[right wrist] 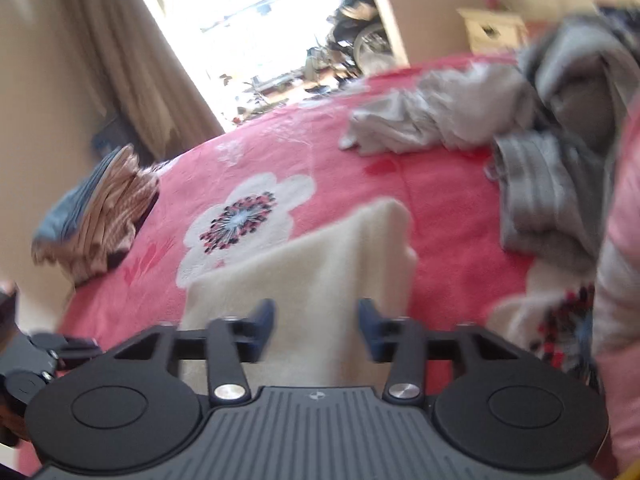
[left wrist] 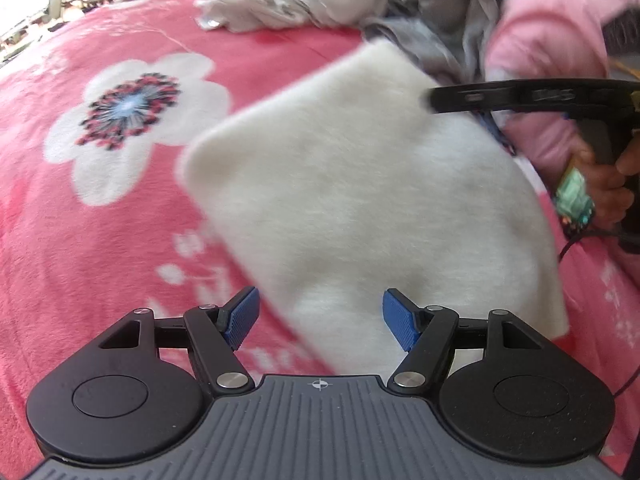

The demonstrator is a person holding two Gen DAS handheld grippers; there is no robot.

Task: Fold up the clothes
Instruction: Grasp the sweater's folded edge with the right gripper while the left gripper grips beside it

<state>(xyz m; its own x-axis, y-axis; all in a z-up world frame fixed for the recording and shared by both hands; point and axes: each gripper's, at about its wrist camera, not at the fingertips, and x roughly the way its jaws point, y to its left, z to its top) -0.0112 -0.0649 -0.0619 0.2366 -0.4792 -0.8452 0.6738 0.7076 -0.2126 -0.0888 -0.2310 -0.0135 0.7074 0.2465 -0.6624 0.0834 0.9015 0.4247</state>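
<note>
A white fleecy garment lies across the middle of the left wrist view on a pink flowered blanket that covers the bed, already gathered into a compact, roughly rectangular shape with a clean corner toward the centre left of the frame. The left gripper hovers at the bottom centre with its blue pads spread wide and nothing between them, the garment's near edge just beyond. The right gripper, at the bottom centre of its own view, is likewise spread open and empty over the same white piece; seen from the left view it reaches in from the right edge of the frame, its tip near the garment's upper right corner, though blur hides whether it touches. A heap of unfolded grey clothes sits along the top of the frame, and a striped bundle rests at the bed's edge in the left of the right wrist view. By the look of it the fold on the white piece is nearly complete. The next move probably calls for pinching an edge for a last fold.
</note>
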